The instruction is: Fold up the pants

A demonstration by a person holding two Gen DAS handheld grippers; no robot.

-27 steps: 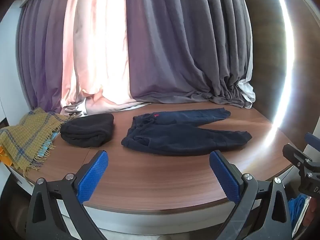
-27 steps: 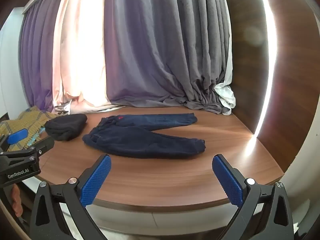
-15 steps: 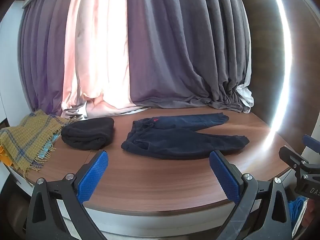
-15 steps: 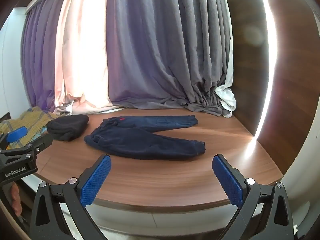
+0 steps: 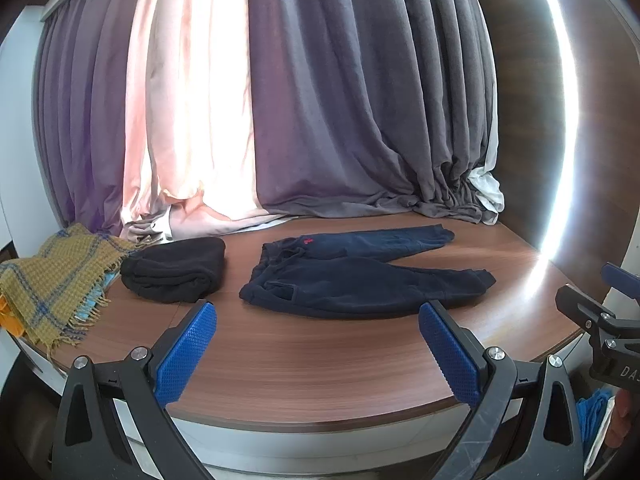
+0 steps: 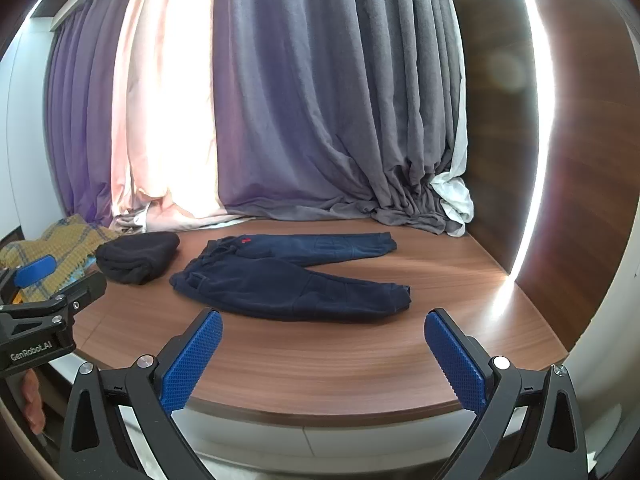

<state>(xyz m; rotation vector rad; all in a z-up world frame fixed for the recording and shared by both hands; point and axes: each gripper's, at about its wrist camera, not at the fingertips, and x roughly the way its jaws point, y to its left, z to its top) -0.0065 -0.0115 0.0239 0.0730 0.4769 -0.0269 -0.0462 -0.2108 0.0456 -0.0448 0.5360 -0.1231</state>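
The pants [image 5: 360, 276] lie flat on the wooden table [image 5: 320, 360], straight ahead of me at twelve o'clock and well beyond the tips of both tongs. Their long axis runs across my view, from nine o'clock to three o'clock: the waistband with its drawstring sits at the nine o'clock end, the two cuffs at the three o'clock end. The legs are spread in a narrow V, the far one toward the curtain [image 5: 360, 120], the near one toward me. So the first fold, as I judge it, means bringing one leg over the other, and my left tongs [image 5: 316, 356] are nearer the waistband while my right tongs [image 6: 324, 356] are nearer the cuffs.

They are dark navy, soft and fleecy, small, with a little red mark near the waist. The cloth looks thick and limp; I expect it to sag when lifted.

Both tongs stand wide apart with nothing between the blue pads, hovering over the near edge of the table.

At ten o'clock from the pants, just beside the waistband but apart, sits a folded black garment [image 5: 174, 270], and farther toward nine o'clock a yellow plaid scarf [image 5: 52, 280].
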